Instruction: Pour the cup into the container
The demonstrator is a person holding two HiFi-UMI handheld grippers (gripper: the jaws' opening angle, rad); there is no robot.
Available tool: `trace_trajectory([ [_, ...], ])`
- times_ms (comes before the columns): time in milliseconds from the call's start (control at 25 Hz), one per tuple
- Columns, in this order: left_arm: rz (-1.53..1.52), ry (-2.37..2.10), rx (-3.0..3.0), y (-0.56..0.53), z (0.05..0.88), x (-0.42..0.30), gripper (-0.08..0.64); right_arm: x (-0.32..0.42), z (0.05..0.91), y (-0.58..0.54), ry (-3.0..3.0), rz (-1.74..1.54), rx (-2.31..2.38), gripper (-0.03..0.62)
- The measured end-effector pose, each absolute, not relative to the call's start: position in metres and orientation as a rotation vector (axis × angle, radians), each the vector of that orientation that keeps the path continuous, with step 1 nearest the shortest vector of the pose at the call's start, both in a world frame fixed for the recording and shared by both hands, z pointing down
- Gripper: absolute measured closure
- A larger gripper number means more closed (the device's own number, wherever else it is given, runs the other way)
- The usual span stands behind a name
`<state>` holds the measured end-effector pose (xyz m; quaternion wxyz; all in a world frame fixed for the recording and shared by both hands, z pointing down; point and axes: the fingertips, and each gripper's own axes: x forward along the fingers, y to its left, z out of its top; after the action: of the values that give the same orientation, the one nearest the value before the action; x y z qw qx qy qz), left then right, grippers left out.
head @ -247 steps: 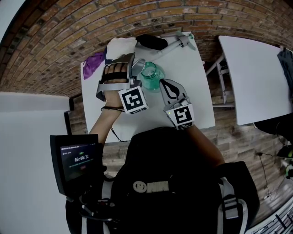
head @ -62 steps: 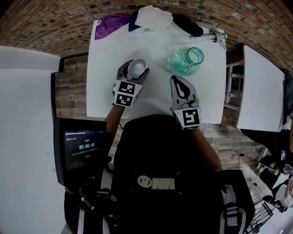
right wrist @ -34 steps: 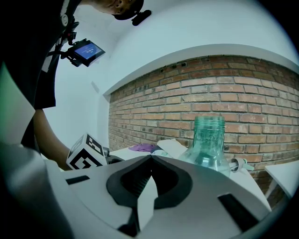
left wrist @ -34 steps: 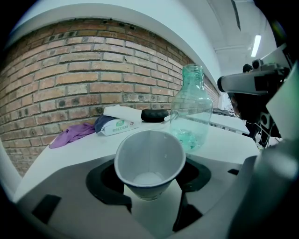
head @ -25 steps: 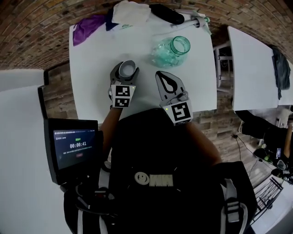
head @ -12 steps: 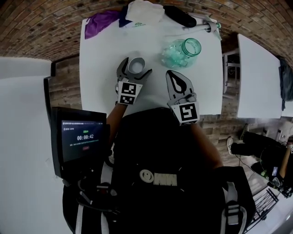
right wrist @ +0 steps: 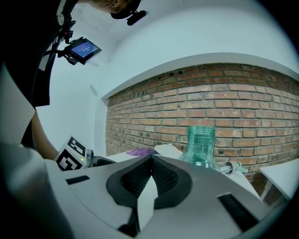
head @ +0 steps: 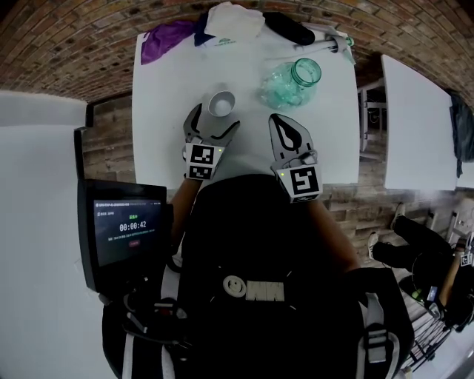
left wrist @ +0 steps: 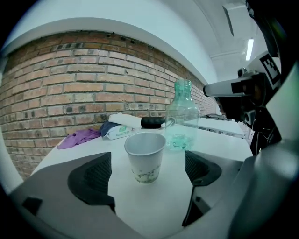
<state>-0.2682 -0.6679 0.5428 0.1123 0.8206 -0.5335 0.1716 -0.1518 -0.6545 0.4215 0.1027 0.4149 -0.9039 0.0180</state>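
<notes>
A white paper cup (head: 221, 103) stands upright on the white table (head: 163, 111). My left gripper (head: 212, 124) is open just behind it. Its jaws have just been opening, and the cup is free, a little ahead of the fingertips. In the left gripper view the cup (left wrist: 145, 156) rises between the two dark pads (left wrist: 91, 179) without touching either. The green-tinted glass jar (head: 292, 81) stands upright to the right of the cup, with pale green contents at its bottom. My right gripper (head: 287, 133) is shut on nothing, short of the jar (right wrist: 202, 144).
At the table's far edge lie a purple cloth (head: 167, 37), a white packet (head: 233, 18), a black object (head: 285, 26) and a long white tool (head: 329, 41). A second white table (head: 418, 126) stands to the right. A screen (head: 122, 229) hangs at my left.
The left gripper's jaws have spread and let go of the cup, then drawn back toward me. The cup stays standing on the table. The right gripper stays shut where it was.
</notes>
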Motion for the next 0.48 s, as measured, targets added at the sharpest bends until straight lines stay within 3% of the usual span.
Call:
trace_trajectory([
  [120,0.493,-1.615,2.372,-0.647,0.533,-0.275,0.062,-0.150,0.421,-0.647,-2.665,0.067,1.225,0.591],
  [160,0.480,-1.647,2.355,-0.640,0.528,-0.278,0.095,-0.151,0.421,-0.644,-2.664,0.075,1.221,0.592],
  [200,0.467,-1.691,2.336,-0.633,0.521,-0.283,0.154,-0.152,0.422,-0.641,-2.666,0.082,1.213,0.592],
  [320,0.457,-1.834,2.272,-0.615,0.501,-0.296,0.490,-0.160,0.425,-0.630,-2.681,0.094,1.173,0.591],
  [360,0.444,-1.846,2.258,-0.610,0.496,-0.298,0.557,-0.163,0.426,-0.627,-2.689,0.097,1.162,0.591],
  [480,0.357,-1.791,2.231,-0.594,0.487,-0.292,0.557,-0.169,0.427,-0.613,-2.714,0.109,1.145,0.592],
])
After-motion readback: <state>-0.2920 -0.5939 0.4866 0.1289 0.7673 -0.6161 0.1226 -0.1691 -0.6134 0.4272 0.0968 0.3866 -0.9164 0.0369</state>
